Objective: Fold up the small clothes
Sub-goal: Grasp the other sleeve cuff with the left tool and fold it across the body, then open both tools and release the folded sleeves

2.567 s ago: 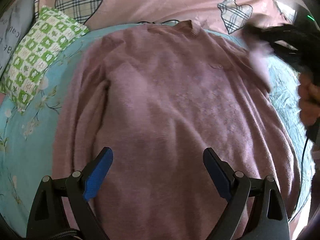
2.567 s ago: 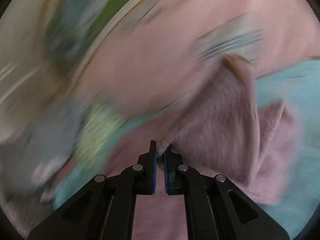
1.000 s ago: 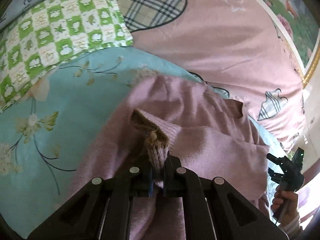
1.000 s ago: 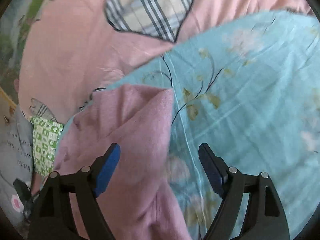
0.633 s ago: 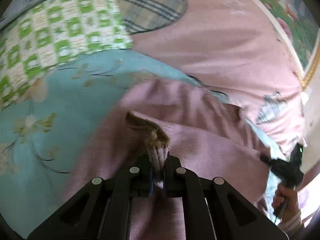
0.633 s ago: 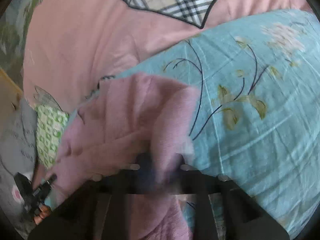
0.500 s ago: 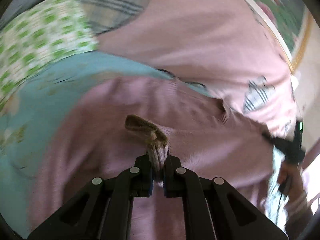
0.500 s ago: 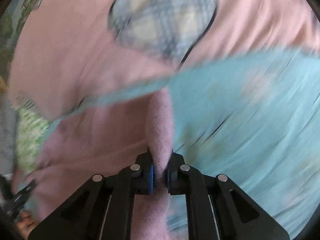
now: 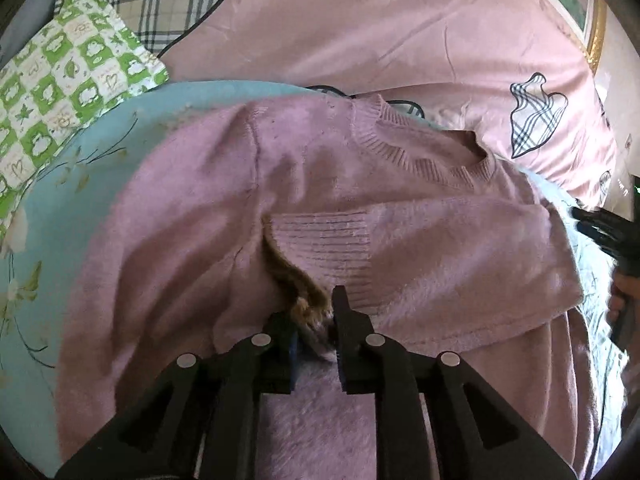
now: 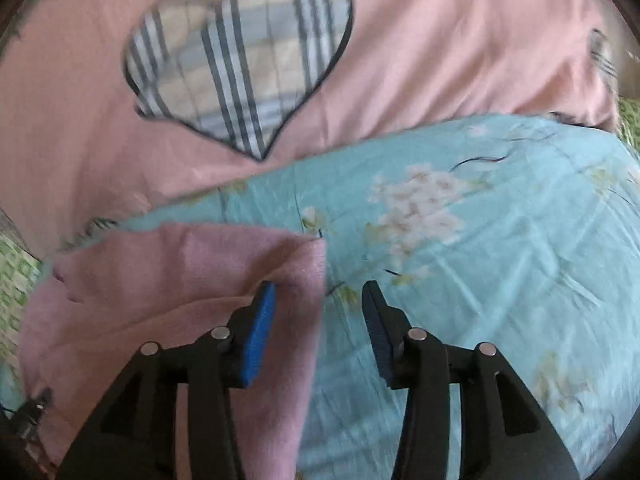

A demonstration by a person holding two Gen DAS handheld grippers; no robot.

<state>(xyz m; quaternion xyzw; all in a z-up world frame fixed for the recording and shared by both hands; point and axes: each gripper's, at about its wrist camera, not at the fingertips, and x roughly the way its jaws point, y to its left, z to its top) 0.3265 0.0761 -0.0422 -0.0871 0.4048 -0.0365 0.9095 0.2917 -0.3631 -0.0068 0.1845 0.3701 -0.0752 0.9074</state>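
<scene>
A pink knitted sweater lies on the light blue floral sheet, collar at the back. One sleeve lies folded across the chest, its ribbed cuff near the middle. My left gripper is shut on the cuff's edge, jaws slightly apart with the fabric between them. In the right wrist view, the sweater's folded side lies at the left. My right gripper is open just above its edge, holding nothing. The right gripper also shows at the right edge of the left wrist view.
A pink duvet with plaid hearts lies behind the sweater. A green and white checked pillow sits at the back left. Blue floral sheet spreads to the right of the sweater.
My right gripper, shut on the sweater's side half a second ago, has opened and let it go. My left gripper has carried the cuff across the chest and lowered it.
</scene>
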